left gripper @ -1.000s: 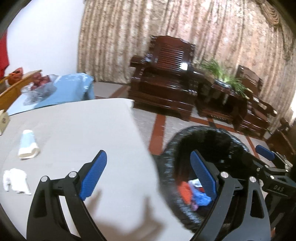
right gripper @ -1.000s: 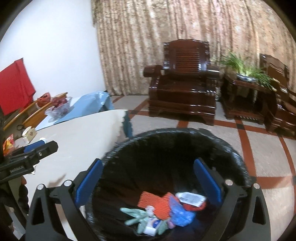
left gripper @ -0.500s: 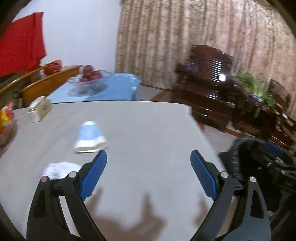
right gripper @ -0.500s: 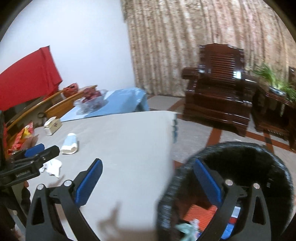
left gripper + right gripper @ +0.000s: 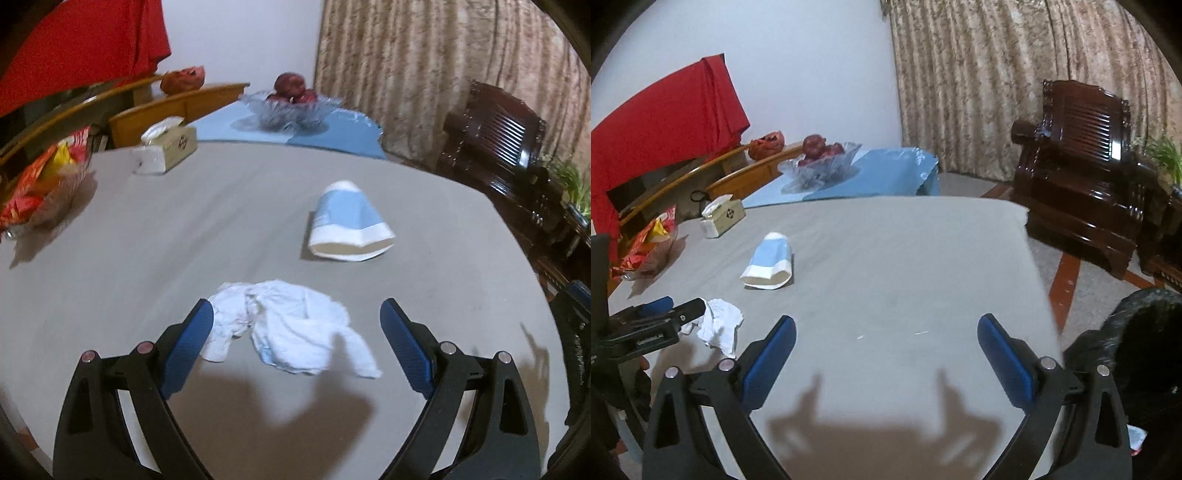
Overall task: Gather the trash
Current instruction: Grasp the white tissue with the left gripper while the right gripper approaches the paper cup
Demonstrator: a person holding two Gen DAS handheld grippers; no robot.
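A: Where is the trash now?

B: On the grey table. A crumpled white tissue lies just in front of the left gripper, in line with the gap between its blue pads. Behind it, a bit to the right, lies a flattened cup, blue and white, on its side with the mouth toward the camera.

A: Do the jaws hold something?

B: No. The left jaws stand wide apart and nothing is gripped; I cannot tell if the left pad touches the tissue edge or only covers it in the view. The right gripper is also wide open, over bare table, with only its shadow under it.

A: And the bin?

B: The bin with a black bag stands on the floor at the right edge of the right wrist view, beside the table corner (most of it is cut off by the frame).

A: Other things on the table?

B: A tissue box at the far left, and a snack bag, red and yellow, near it. Both lie well apart from the grippers.
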